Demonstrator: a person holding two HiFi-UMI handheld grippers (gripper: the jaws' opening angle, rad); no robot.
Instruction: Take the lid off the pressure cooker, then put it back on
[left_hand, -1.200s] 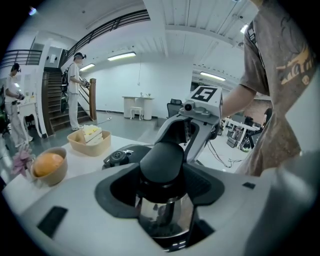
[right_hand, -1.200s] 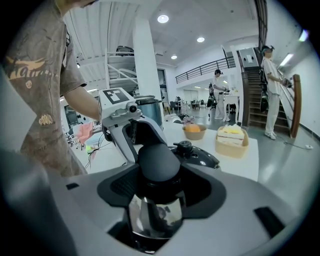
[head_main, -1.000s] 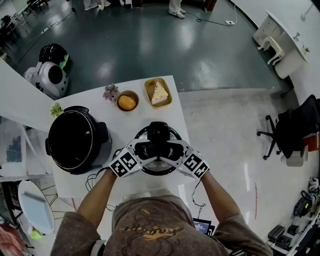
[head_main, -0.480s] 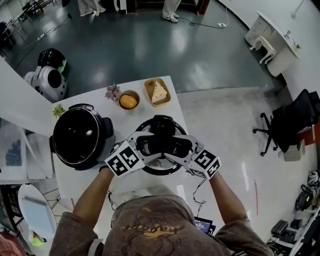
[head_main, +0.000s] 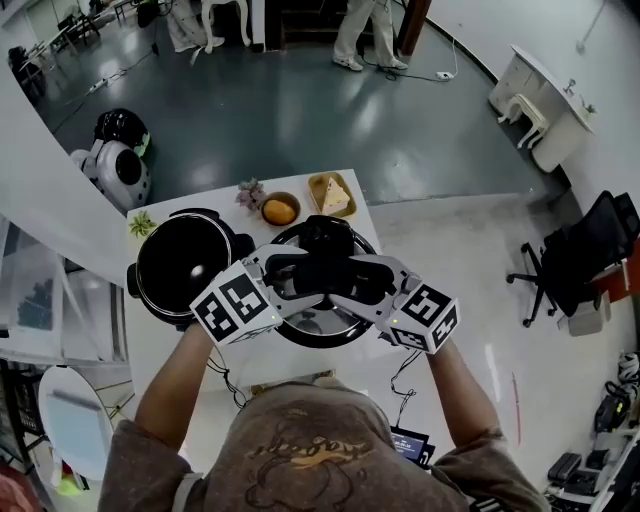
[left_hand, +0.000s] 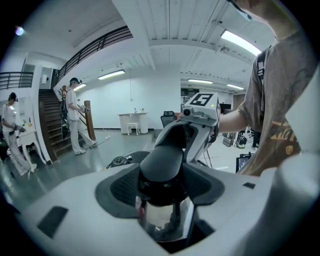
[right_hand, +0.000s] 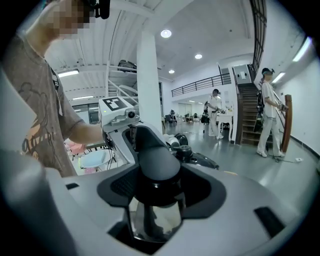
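Observation:
The pressure cooker's round lid (head_main: 322, 334) hangs in the air above the white table (head_main: 165, 350), held by its black handle (head_main: 325, 272). My left gripper (head_main: 292, 276) is shut on the handle's left end and my right gripper (head_main: 362, 282) on its right end. The open cooker pot (head_main: 187, 264), black inside, stands on the table just left of the lid. In the left gripper view the handle (left_hand: 167, 160) fills the gap between that gripper's (left_hand: 165, 189) pads, with the right gripper's cube (left_hand: 201, 100) beyond. The right gripper view shows the same handle (right_hand: 155, 162) clamped in the right gripper (right_hand: 156, 194).
Behind the lid sit a bowl with an orange (head_main: 280, 210), a tray with a cake slice (head_main: 335, 194) and two small plants (head_main: 250, 192). Cables hang off the table's near edge. People stand by the stairs (left_hand: 75, 120). An office chair (head_main: 570, 265) is at the right.
Both grippers have risen with the lid, lifting it off the table. It now looks larger and sits closer to the open pot on the left.

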